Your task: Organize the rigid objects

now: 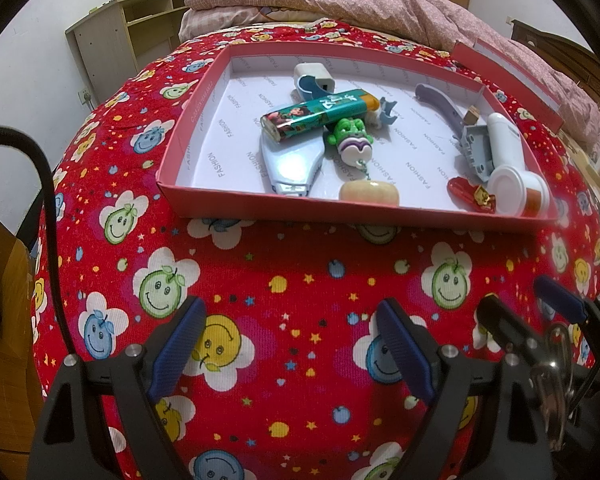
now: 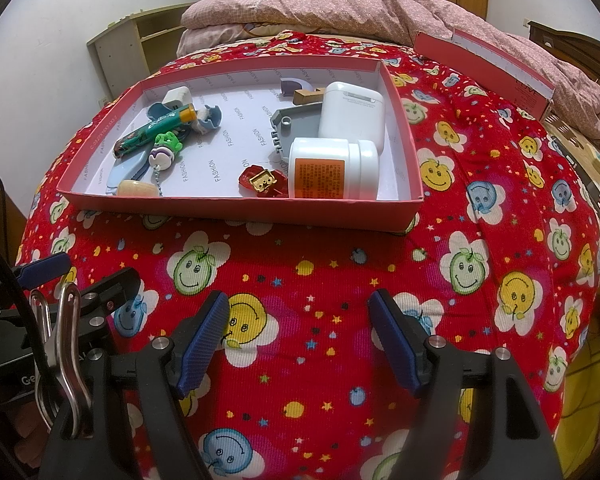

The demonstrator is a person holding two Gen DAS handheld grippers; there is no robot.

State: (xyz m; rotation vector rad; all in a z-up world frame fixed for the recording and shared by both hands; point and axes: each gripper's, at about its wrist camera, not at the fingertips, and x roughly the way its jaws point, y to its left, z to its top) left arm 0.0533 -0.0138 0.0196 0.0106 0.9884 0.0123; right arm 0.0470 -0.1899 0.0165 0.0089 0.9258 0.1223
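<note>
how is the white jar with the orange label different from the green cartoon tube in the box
The white jar is short, wide and plain apart from its orange label; the green tube is long, slim and covered in cartoon print. The jar lies in the box's right half beside a white case; the tube lies at the left, atop other small items. Both lie on their sides.

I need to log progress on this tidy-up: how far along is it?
Done: the loose items, such as the white jar, green toy and white case, already lie in the red box. In hand: nothing; the left tool and right tool are open above the quilt. Left: perhaps the lid behind.
</note>
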